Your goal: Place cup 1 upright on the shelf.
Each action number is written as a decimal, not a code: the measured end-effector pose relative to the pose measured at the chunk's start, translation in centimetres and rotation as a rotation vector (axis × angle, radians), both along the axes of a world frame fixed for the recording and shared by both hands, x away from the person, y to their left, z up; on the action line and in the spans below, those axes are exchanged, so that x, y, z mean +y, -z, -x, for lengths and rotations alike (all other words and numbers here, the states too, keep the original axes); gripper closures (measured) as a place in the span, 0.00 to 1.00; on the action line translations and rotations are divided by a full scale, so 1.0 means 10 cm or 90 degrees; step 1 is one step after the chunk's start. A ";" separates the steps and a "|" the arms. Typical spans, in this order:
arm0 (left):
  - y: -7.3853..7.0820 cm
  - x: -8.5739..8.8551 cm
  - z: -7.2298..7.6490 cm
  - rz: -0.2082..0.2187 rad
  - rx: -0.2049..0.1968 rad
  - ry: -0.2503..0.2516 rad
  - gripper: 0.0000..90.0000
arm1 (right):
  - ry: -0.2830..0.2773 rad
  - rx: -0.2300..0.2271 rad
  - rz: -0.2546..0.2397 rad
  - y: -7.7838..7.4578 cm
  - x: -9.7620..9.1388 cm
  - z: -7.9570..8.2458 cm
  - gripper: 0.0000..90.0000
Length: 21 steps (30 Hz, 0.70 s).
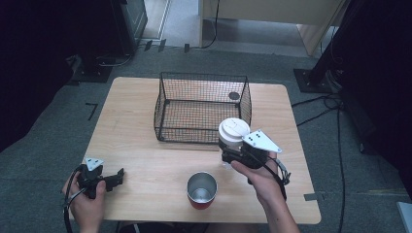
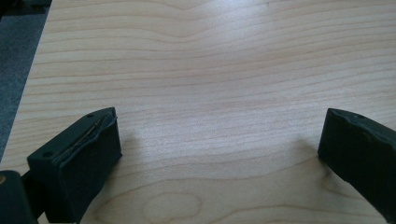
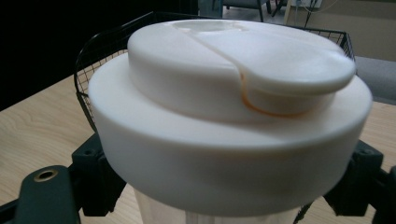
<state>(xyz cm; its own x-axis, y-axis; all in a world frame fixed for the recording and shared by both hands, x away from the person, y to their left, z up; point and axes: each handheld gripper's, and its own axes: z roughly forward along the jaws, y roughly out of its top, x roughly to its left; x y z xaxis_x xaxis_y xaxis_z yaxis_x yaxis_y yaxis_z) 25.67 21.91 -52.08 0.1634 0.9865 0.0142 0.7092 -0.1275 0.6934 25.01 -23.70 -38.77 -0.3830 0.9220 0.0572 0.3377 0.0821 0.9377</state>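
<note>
My right gripper (image 1: 232,154) is shut on a clear bottle with a white flip-top lid (image 1: 233,130), held above the table just in front of the black wire basket (image 1: 167,104). In the right gripper view the white lid (image 3: 229,116) looms close between the black jaws, with the basket's rim (image 3: 100,44) behind it. A red-sided metal cup (image 1: 201,190) stands upright on the table near the front edge, left of the right hand. My left gripper (image 1: 116,177) rests low at the front left of the table, open; its fingers (image 2: 79,158) stand wide apart over bare wood.
The light wooden table (image 1: 136,145) has free surface between the two hands and left of the basket. A dark round spot (image 1: 234,96) shows in the basket's back right corner. Black stands and cables (image 1: 320,104) lie on the grey floor around the table.
</note>
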 end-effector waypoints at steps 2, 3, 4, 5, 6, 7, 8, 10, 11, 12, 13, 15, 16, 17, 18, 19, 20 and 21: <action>0.00 0.00 0.00 0.000 0.000 0.000 0.00 | 0.000 -0.003 0.001 -0.02 0.00 -0.01 0.18; 0.00 0.00 0.00 0.000 0.000 0.000 0.00 | -0.001 -0.006 0.000 -0.05 0.01 -0.04 0.18; 0.00 0.00 0.00 0.000 0.000 0.000 0.00 | -0.001 -0.006 0.000 -0.07 0.01 -0.05 0.18; 0.00 0.00 0.00 0.000 0.000 0.000 0.00 | -0.002 -0.011 0.001 -0.08 0.01 -0.07 0.18; 0.00 0.00 0.00 0.000 0.000 0.000 0.00 | -0.002 -0.012 0.001 -0.10 0.02 -0.08 0.18; 0.00 0.00 0.00 0.000 0.000 0.000 0.00 | -0.001 -0.013 -0.001 -0.11 0.02 -0.09 0.18; 0.00 0.00 0.00 0.000 0.000 0.000 0.00 | 0.001 -0.016 0.000 -0.13 0.02 -0.11 0.18; 0.00 0.00 0.00 0.000 0.000 0.000 0.00 | 0.001 -0.018 -0.002 -0.15 0.03 -0.12 0.18; 0.00 0.00 0.00 0.000 0.000 0.000 0.00 | 0.000 -0.020 -0.005 -0.18 0.04 -0.15 0.18; 0.00 0.00 0.00 0.000 0.000 0.000 0.00 | 0.000 -0.019 -0.007 -0.20 0.04 -0.16 0.18; 0.00 0.00 0.00 0.000 0.000 0.000 0.00 | 0.002 -0.022 -0.006 -0.21 0.04 -0.18 0.18; 0.00 0.00 0.00 0.000 -0.001 0.000 0.00 | 0.002 -0.023 -0.005 -0.22 0.04 -0.19 0.18; 0.00 0.00 0.00 0.000 0.000 0.000 0.00 | 0.003 -0.029 -0.003 -0.26 0.05 -0.22 0.18; 0.00 0.00 0.00 0.001 0.000 -0.001 0.00 | 0.004 -0.030 -0.004 -0.28 0.05 -0.24 0.18; 0.00 0.00 0.00 0.001 0.000 -0.001 0.00 | 0.005 -0.032 -0.004 -0.29 0.05 -0.25 0.18; 0.00 0.00 0.00 0.001 -0.001 -0.001 0.00 | 0.007 -0.031 -0.007 -0.31 0.05 -0.27 0.18; 0.00 0.00 0.00 0.001 -0.001 -0.001 0.00 | 0.008 -0.033 -0.010 -0.32 0.05 -0.28 0.18; 0.00 0.00 0.00 0.001 0.000 -0.001 0.00 | 0.008 -0.034 -0.013 -0.34 0.06 -0.29 0.18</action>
